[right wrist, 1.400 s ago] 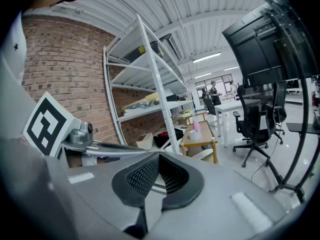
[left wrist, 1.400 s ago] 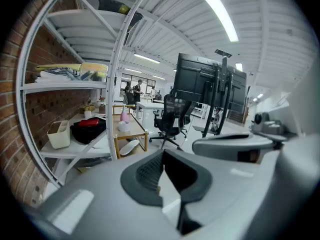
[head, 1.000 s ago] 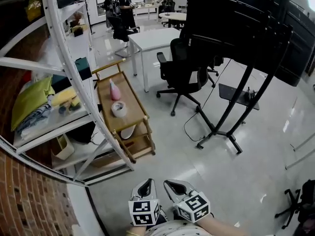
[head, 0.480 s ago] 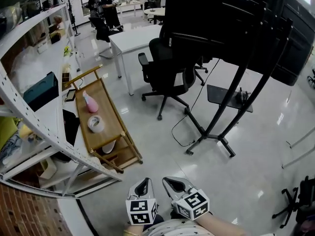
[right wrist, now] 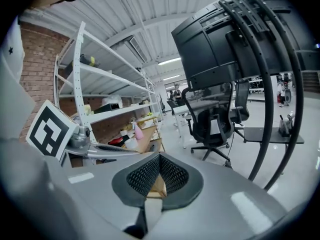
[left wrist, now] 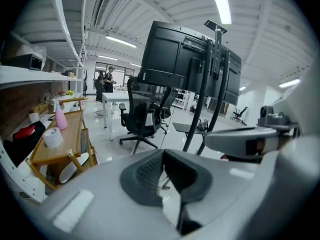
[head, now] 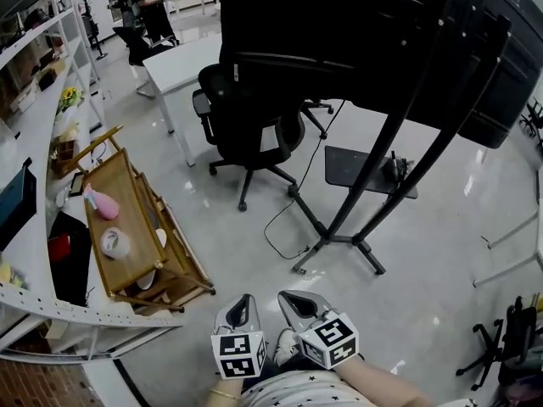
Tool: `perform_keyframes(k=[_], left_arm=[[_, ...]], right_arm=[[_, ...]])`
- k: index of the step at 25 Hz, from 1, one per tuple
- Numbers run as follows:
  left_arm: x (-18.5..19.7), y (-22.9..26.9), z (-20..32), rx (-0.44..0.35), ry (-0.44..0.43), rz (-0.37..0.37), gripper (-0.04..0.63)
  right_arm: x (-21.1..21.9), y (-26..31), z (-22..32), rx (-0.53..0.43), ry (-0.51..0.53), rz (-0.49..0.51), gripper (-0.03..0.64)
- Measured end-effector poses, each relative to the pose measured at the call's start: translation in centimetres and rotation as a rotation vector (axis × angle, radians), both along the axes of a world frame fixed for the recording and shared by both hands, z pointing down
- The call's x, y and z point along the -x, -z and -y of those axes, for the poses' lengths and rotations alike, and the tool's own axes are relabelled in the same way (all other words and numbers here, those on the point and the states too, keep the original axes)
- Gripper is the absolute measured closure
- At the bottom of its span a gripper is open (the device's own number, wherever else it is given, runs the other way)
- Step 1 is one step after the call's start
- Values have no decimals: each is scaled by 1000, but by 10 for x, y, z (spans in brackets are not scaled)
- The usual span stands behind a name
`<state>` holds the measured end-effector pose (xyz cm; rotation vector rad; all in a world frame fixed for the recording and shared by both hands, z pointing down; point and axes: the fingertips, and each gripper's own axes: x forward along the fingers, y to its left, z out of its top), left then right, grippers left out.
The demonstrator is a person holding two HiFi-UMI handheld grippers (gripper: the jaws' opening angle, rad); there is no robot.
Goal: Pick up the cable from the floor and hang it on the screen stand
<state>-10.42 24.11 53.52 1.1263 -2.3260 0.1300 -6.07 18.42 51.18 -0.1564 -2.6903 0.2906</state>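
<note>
Step in hand: the approach, with the pick not yet begun.

- Left tool and right tool are held low and close to the body, side by side. Both have their pads pressed together, and neither has anything between them.
- The cable is a thin black lead. It drops from behind the screen and ends in a loose loop on the floor. The loop lies between the chair base and the foot of the stand, well apart from both tools.
- The stand is a black frame with splayed feet and two slanted uprights carrying a small tray. I cannot tell from here which part would make the best hook.

Notes for doing it well:
1. Close the distance first, skirting the chair castors and the cart on the left.
2. Open one tool fully before it gets down to the floor. The lead is thin and lies flat on a glossy surface, so come in with the pads straddling the loop where it lifts slightly.
3. Grip mid-loop rather than at the end, so that slack hangs on both sides for draping.
4. Lift slowly. The upper end looks attached, so watch for tension.
5. Keep the second tool free to steady the slack or guide it over the frame.

Risk: the pads could skid over the lead without catching it.
</note>
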Motion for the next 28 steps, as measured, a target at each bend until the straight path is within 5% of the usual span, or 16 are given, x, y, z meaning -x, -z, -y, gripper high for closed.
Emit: perform_keyframes(k=[12,18,24,28], left_arm=[[44,-83,98,76,-118,-103,588],[133,-175,161,109,-125,-121,588],[236,-281,250,53,-129,-137,588],[278,-354,289,93,-165,-121,588]], right_arm=[[55,-88,103,64,-88,-117,618],[148,-184,185,36,-148,-155,618],[240,-308,288,35,-336,-196,618],[280,-386,339,6,-436,-224,618]])
